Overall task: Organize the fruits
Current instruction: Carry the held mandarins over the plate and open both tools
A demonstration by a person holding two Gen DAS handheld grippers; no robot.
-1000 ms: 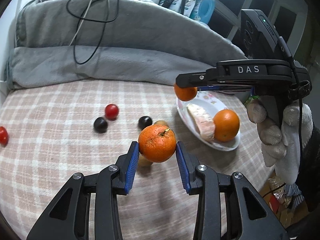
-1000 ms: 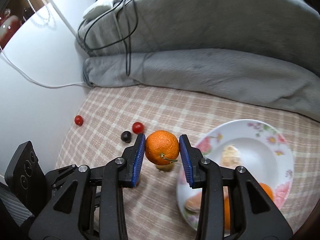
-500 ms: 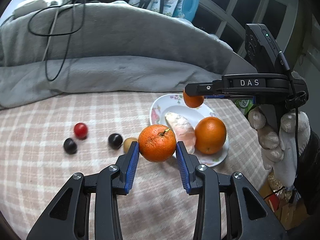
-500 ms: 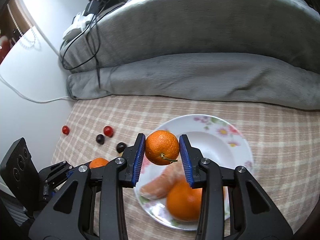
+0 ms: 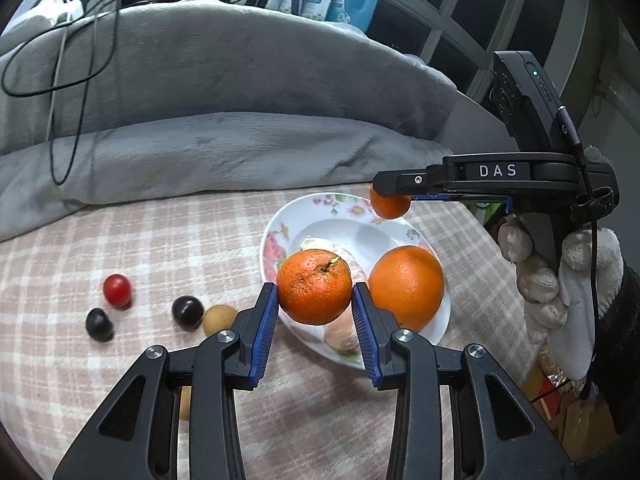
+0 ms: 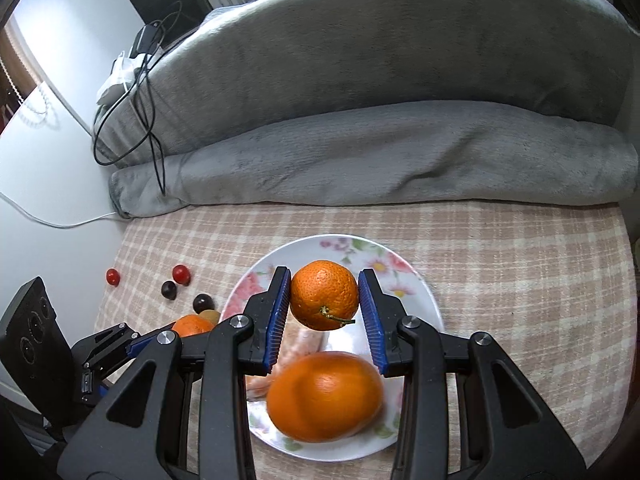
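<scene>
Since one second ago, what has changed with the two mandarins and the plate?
Both hand-held grippers carried their mandarins toward the plate. The right hand-held gripper now holds its mandarin over the plate; the left hand-held gripper holds its mandarin near the plate's rim. Both grips, the orange and the small fruits are unchanged.

peeled fruit (image 5: 340, 332): on the plate (image 6: 416, 280), mostly hidden behind the held mandarin (image 5: 314, 286); kind unclear.
large orange (image 6: 324, 396): on the plate, blurred in right wrist view.
tan fruit (image 5: 219, 319): left of the plate, half hidden; kind unclear.
</scene>
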